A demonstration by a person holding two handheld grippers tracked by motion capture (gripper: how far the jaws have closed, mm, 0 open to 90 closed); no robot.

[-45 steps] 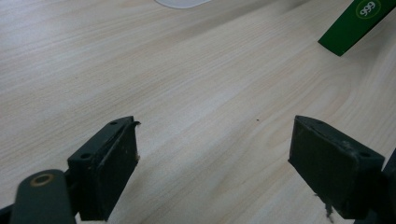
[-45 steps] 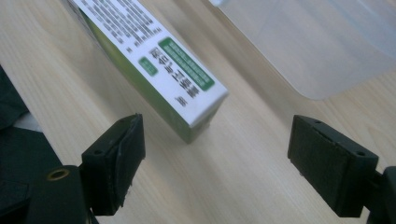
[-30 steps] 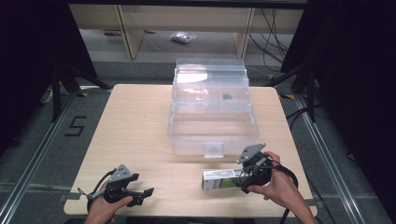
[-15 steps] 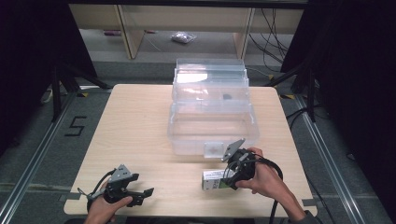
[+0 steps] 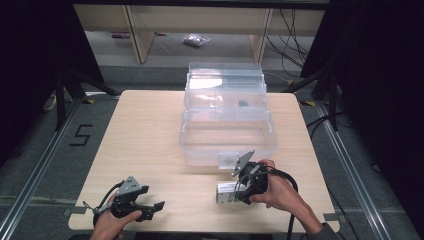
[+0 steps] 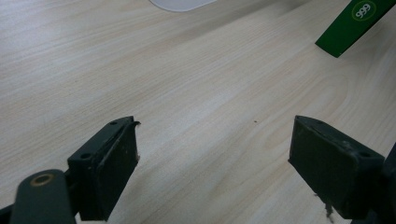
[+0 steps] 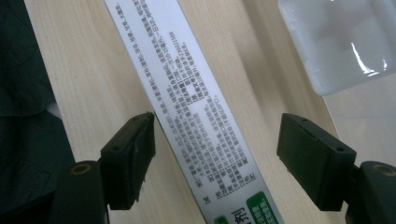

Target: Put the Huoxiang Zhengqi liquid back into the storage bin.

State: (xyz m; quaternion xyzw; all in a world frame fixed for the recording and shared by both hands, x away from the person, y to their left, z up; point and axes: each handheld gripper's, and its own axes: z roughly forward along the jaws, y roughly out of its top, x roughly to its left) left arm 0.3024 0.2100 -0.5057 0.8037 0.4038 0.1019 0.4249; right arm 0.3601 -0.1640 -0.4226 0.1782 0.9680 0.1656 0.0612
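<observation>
A small white and green carton [image 5: 225,193] lies flat on the wooden table [image 5: 145,145] near the front right. My right gripper [image 5: 239,191] is lowered over it. In the right gripper view the carton [image 7: 187,93] runs lengthwise between the jaws of that gripper [image 7: 215,158]. The jaws have just been closing, but a strip of bare table still shows between the carton and the right-hand pad [image 7: 308,154], so the gripper is open. My left gripper [image 5: 154,211] rests open at the front left, with bare wood between its jaws [image 6: 212,163].
A clear plastic box [image 5: 200,150] with its lid raised stands mid-table, just behind the carton; its front latch [image 7: 341,42] is close to the right gripper. A green corner of the carton [image 6: 350,25] appears in the left gripper view. Shelving and cables lie beyond the table.
The right hand has moved left and down onto the carton, and its jaws now straddle it. The left hand and gripper have stayed where they were.
</observation>
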